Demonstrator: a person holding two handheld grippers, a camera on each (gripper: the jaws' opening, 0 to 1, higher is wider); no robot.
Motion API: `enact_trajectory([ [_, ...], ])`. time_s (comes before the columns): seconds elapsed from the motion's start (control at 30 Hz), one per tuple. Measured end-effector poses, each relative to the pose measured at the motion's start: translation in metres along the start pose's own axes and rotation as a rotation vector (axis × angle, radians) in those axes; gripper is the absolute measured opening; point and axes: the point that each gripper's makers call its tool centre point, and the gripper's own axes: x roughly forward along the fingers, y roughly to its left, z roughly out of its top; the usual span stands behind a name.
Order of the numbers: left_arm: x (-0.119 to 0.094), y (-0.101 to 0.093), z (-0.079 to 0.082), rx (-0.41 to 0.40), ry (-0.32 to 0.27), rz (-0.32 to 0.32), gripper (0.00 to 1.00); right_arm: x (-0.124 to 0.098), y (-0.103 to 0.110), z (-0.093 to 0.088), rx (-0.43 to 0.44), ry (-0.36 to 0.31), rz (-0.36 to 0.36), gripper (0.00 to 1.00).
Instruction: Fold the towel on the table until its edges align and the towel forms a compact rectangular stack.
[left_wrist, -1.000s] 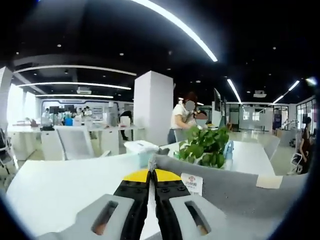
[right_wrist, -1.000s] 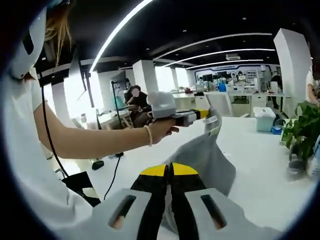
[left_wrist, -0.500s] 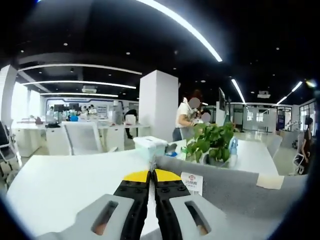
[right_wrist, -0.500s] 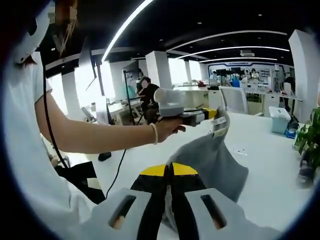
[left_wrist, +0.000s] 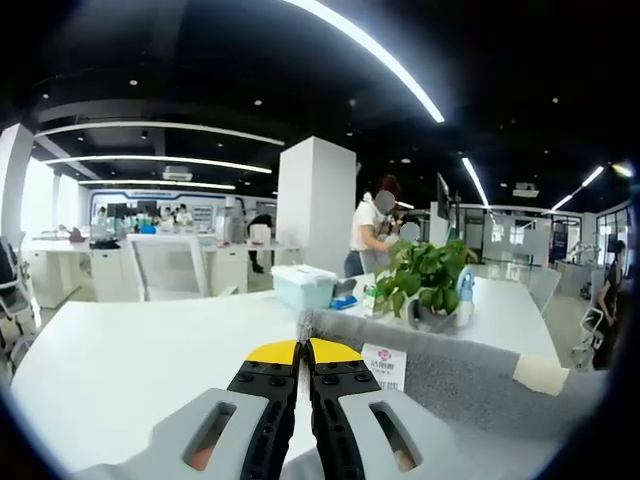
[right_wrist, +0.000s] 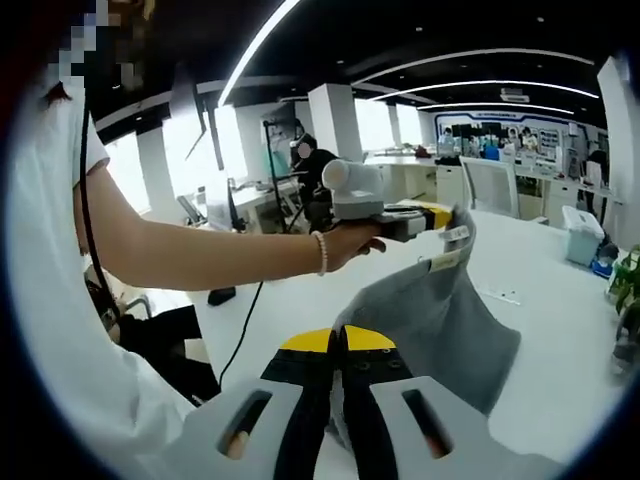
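The grey towel (left_wrist: 470, 375) is lifted off the white table (left_wrist: 130, 360) and stretched between both grippers. In the left gripper view my left gripper (left_wrist: 301, 351) is shut on one top corner, beside a white label (left_wrist: 384, 366), and the top edge runs off to the right. In the right gripper view my right gripper (right_wrist: 339, 341) is shut on another corner. From there the towel (right_wrist: 440, 320) hangs in a sagging sheet up to the left gripper (right_wrist: 432, 216), which a person's hand holds above the table (right_wrist: 560, 350).
A potted plant (left_wrist: 425, 285), a pale blue box (left_wrist: 305, 285) and a white chair (left_wrist: 165, 270) stand at the table's far side. The person's arm (right_wrist: 200, 265) and body take up the left of the right gripper view. Office desks and other people lie beyond.
Both grippers keep their hold. The two held corners have drawn further apart and the towel hangs wider between them. Both views have swung, so the background has shifted.
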Motion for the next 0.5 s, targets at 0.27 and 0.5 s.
enact_trajectory([
  [0.27,-0.010,0.020,-0.020,0.013,0.034,0.017,0.03,0.025,0.016,-0.013,-0.078,0.062,0.045,0.00],
  [0.5,-0.017,0.035,-0.036,0.004,0.051,0.018,0.03,0.050,0.024,-0.020,-0.039,0.079,0.080,0.00],
])
